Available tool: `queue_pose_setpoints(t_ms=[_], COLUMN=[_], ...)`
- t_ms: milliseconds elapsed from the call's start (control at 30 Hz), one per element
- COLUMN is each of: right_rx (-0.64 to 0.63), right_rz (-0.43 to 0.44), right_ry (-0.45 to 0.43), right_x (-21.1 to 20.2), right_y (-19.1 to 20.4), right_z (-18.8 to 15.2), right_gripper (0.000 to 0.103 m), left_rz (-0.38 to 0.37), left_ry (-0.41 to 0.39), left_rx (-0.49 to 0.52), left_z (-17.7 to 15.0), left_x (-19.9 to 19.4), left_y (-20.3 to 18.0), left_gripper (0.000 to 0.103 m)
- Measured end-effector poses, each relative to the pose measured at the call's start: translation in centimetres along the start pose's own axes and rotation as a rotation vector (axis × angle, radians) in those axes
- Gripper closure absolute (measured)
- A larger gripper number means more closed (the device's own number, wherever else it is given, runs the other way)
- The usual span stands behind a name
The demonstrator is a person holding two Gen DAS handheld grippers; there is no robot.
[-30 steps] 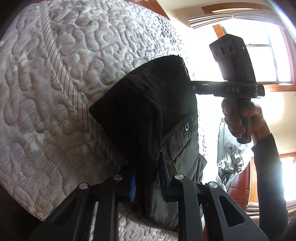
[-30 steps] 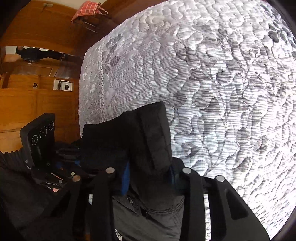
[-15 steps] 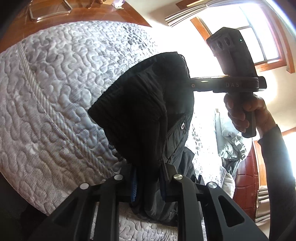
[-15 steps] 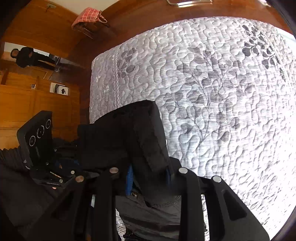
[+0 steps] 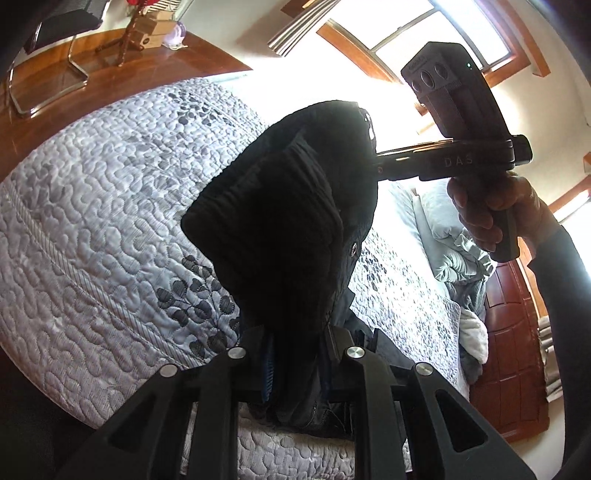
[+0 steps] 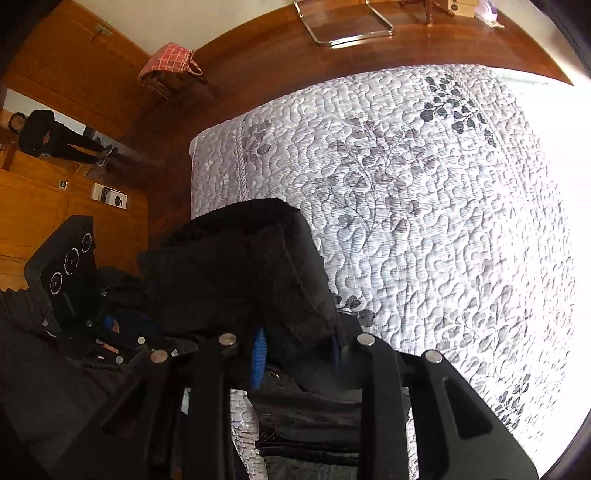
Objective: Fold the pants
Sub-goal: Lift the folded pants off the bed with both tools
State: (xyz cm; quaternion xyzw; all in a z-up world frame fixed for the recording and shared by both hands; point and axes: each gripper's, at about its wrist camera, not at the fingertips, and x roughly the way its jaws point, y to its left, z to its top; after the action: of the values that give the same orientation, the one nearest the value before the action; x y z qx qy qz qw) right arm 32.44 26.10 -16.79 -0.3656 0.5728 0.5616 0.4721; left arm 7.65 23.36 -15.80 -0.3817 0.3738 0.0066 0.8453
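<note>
The black pants (image 5: pixel 288 229) hang bunched between both grippers, lifted above the grey quilted bed (image 5: pixel 92 221). My left gripper (image 5: pixel 295 362) is shut on one part of the waistband, the fabric pinched between its blue-padded fingers. My right gripper (image 6: pixel 295 354) is shut on another part of the pants (image 6: pixel 236 273). In the left wrist view the right gripper's body (image 5: pixel 458 125) is at the upper right, held by a hand. The left gripper's body (image 6: pixel 66 266) shows at the left of the right wrist view. The lower part of the pants is hidden.
The quilted bed (image 6: pixel 424 206) fills the space below. Crumpled bedding and pillows (image 5: pixel 454 251) lie at the far end by a wooden headboard. A wooden floor with a chair base (image 6: pixel 347 22), a wooden wardrobe (image 6: pixel 44 184) and bright windows (image 5: pixel 443 33) surround the bed.
Both grippers have risen with the pants, so the bed looks smaller and farther below. More of the room, floor and window has come into view.
</note>
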Motion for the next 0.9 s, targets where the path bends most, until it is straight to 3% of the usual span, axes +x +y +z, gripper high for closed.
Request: queue_pose_setpoints(t_ms=[300,900], right_rx=[0.006,0.096], right_rz=[-0.048,-0.091], right_ry=[-0.042,-0.183], right_x=[-3.6,-8.8], right_y=[0.9,0.4], right_z=[-4.0,-15.6], right_gripper=[0.077,0.077], left_rz=[0.003,0.04], left_ry=[-0.006,0.008], left_rx=[0.107,0.383], left_z=[-0.9,-4.7], left_x=[-1.1,0.5], left_y=[-4.1,-14.6], left_gripper=[0.084,0.084])
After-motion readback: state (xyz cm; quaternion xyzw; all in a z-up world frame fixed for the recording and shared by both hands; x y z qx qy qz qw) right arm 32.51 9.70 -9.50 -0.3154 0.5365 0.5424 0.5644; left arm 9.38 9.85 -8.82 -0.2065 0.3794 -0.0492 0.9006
